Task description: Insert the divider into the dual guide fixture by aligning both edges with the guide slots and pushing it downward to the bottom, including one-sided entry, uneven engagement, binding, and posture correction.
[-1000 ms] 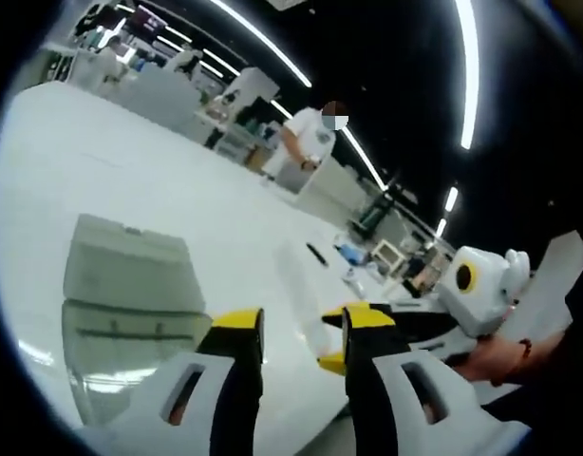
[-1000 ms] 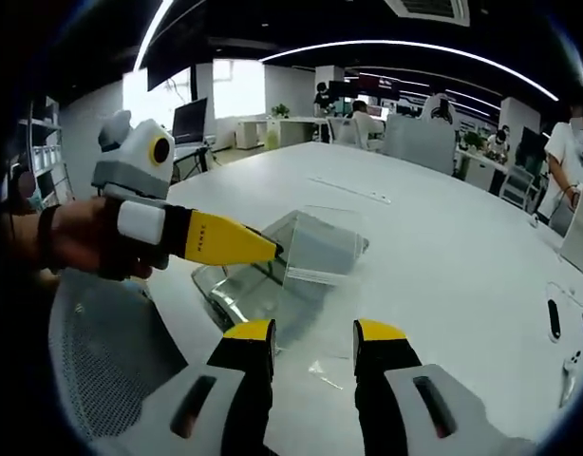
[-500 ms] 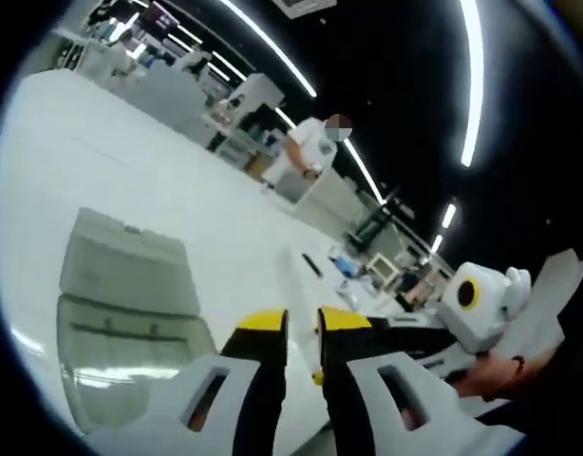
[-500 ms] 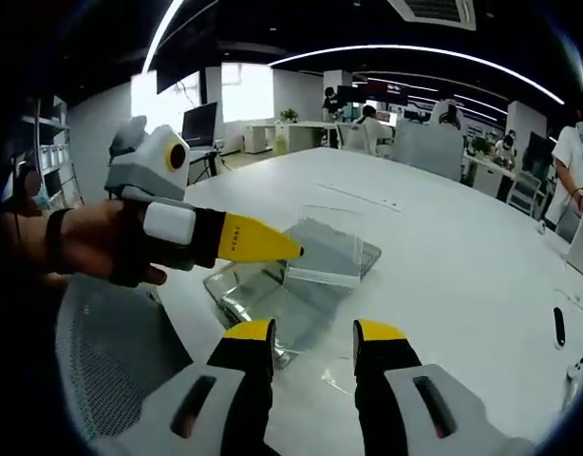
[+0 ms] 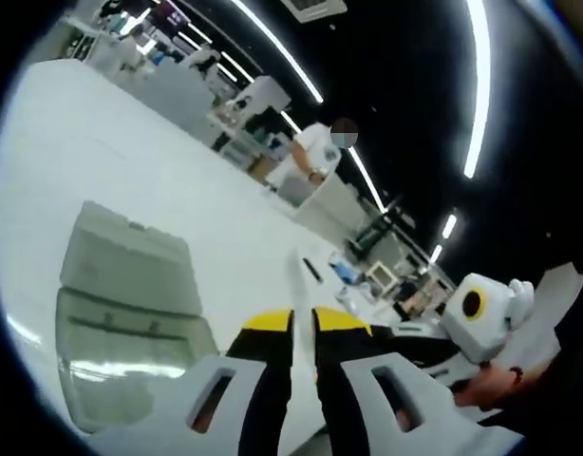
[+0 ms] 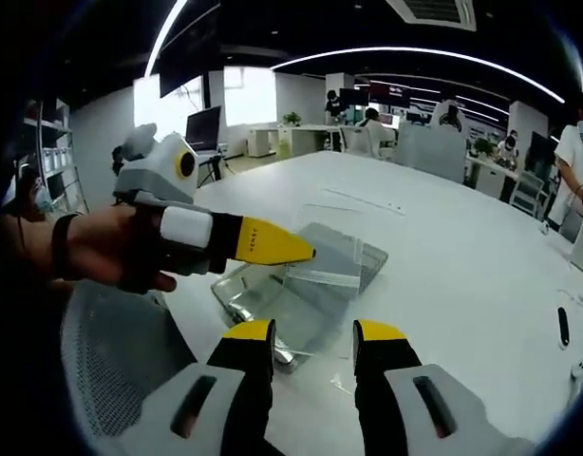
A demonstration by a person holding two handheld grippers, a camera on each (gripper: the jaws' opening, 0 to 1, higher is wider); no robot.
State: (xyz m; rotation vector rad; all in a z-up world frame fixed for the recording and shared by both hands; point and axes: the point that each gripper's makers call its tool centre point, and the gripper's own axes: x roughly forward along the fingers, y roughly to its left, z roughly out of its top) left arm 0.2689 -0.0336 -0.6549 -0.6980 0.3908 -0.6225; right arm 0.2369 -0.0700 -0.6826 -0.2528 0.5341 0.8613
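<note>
Left hand-held gripper (image 6: 306, 254) level (jaws together) at divider (image 6: 323, 249).

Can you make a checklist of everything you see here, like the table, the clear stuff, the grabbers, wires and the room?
Surface: white table, bare around the job.
Job's things: clear divider upright over the clear fixture.
Clutter: small dark objects at the table's far right edge.
Grippers: left gripper shut on the divider's edge; right gripper open, holding nothing.
Cables: nothing seen.
Surroundings: open office, ceiling light strips, desks, monitor, mesh chair, people standing at the back.
</note>
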